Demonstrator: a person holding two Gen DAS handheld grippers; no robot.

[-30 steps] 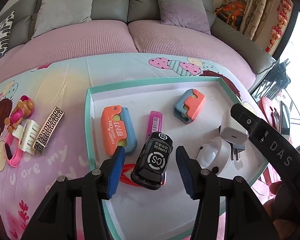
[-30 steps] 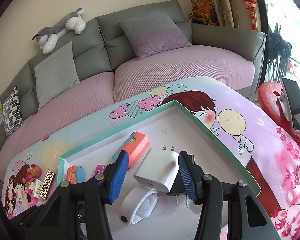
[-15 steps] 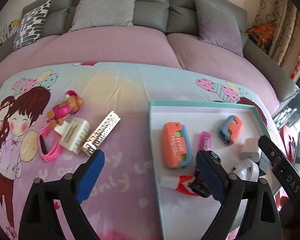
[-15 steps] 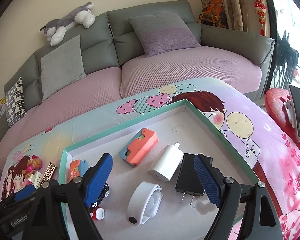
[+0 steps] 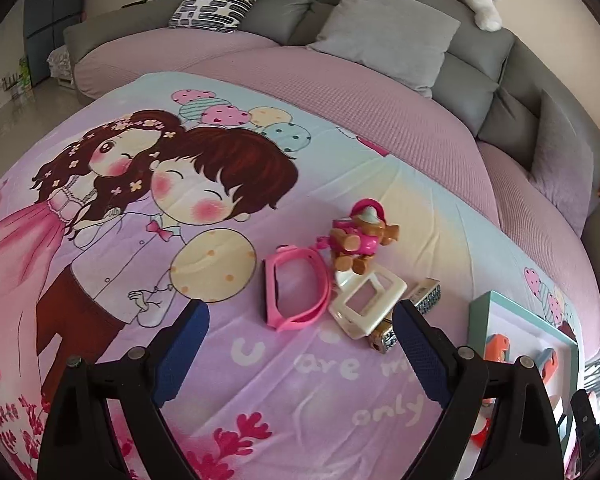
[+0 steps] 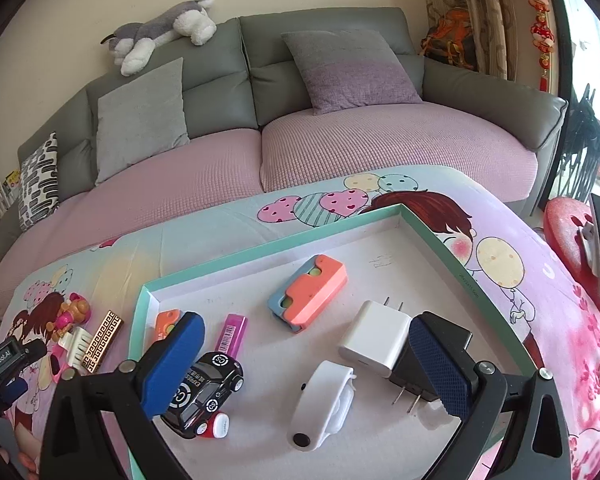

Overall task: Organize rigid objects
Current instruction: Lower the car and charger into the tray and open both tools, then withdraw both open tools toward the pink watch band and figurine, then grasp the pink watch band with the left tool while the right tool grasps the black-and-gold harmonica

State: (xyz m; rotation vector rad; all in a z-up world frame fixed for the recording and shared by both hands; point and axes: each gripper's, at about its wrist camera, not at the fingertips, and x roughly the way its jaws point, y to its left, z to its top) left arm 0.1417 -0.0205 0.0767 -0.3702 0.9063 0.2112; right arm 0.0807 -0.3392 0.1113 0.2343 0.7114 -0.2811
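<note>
My left gripper (image 5: 300, 314) stands open over the printed cloth. Just beyond its fingertips lie a pink wristband (image 5: 296, 292), a white claw clip (image 5: 368, 304), a studded bar clip (image 5: 424, 302) and a pink toy pup (image 5: 360, 240). My right gripper (image 6: 306, 330) hangs over the teal-rimmed tray (image 6: 268, 248), its jaws opening and pressing on nothing. Below and between them lie a white charger (image 6: 376, 336), a black charger (image 6: 452, 330) and a white strap (image 6: 324, 400). A black toy car (image 6: 204, 388), a pink stick (image 6: 230, 334) and an orange-and-blue block (image 6: 308, 292) also sit in the tray.
A grey sofa (image 6: 332, 80) with pink seat covers and cushions curves behind the table, with a plush dog (image 6: 160, 32) on its back. A red stool (image 6: 572, 232) with a dark device on it stands off the table's right edge. The tray's corner (image 5: 480, 312) shows at the right of the left wrist view.
My left gripper let go of the black toy car, opened wide and swung left off the tray to the loose items. My right gripper released the white charger and spread its jaws.
</note>
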